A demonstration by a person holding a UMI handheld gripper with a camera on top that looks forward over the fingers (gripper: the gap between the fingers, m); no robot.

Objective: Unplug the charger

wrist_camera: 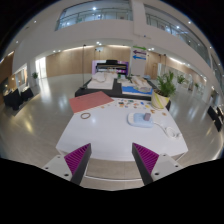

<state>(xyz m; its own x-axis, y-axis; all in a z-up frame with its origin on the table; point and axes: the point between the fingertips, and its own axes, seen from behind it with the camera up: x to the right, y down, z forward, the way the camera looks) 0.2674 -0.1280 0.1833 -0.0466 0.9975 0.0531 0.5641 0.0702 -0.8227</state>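
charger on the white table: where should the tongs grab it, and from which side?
The charger lies on the far right part of the white table, well beyond the open tongs. It is too small here to make out plug from body or cable. My guess: come straight ahead from the near edge, angle right, and grip the bulky body across its narrower sides, not any cord.

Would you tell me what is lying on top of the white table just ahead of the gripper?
On the white table lie a small dark ring-like item and a whitish cluster, possibly the charger, too small to confirm. The open gripper covers none of it.
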